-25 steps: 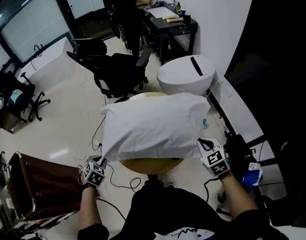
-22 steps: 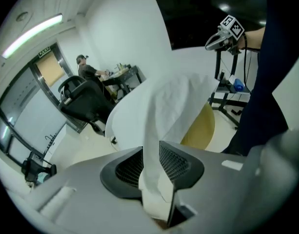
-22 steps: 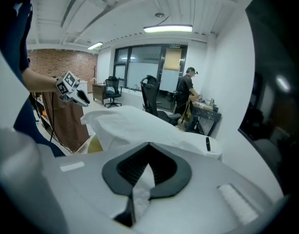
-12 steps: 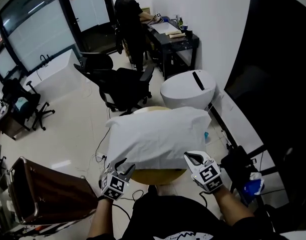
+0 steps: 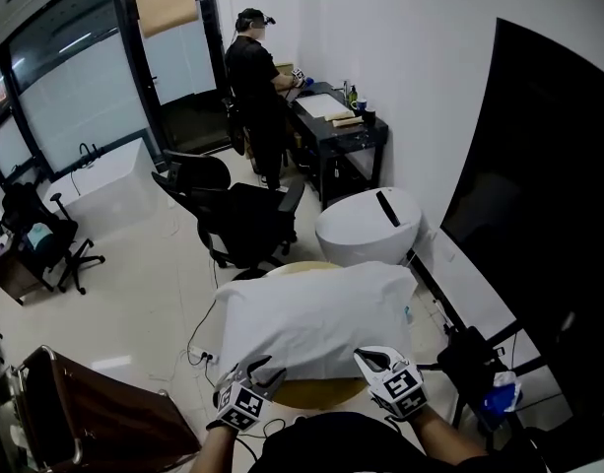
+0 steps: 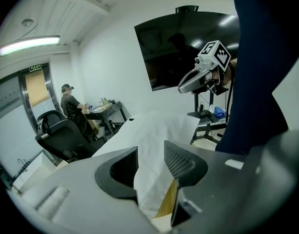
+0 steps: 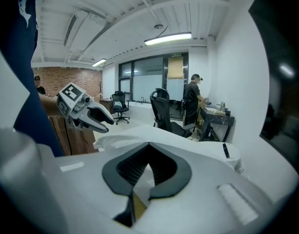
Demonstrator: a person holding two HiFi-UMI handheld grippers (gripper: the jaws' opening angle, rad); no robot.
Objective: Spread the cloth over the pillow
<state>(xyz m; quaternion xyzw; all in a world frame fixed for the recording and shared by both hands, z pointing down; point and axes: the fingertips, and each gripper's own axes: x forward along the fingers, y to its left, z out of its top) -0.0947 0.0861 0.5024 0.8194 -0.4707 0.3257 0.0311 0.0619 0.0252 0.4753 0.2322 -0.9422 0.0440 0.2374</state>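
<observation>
While cloth [image 5: 311, 318] lies spread over round table [image 5: 316, 395], right tool [image 5: 375, 359] pinches near edge, clamped tight; left tool [image 5: 257, 369] gapes, cloth loose between jaws.

Left tongs [image 5: 254, 371] gape (both held low), right tongs [image 5: 365, 356] pinched shut.

It was an office (open-plan, it seemed): black swivel chairs [image 5: 244, 227], a desk [image 5: 333, 126] with a person [image 5: 252, 77] standing at it, glass partitions [image 5: 70, 101], a large wall screen [image 5: 538, 235].
</observation>
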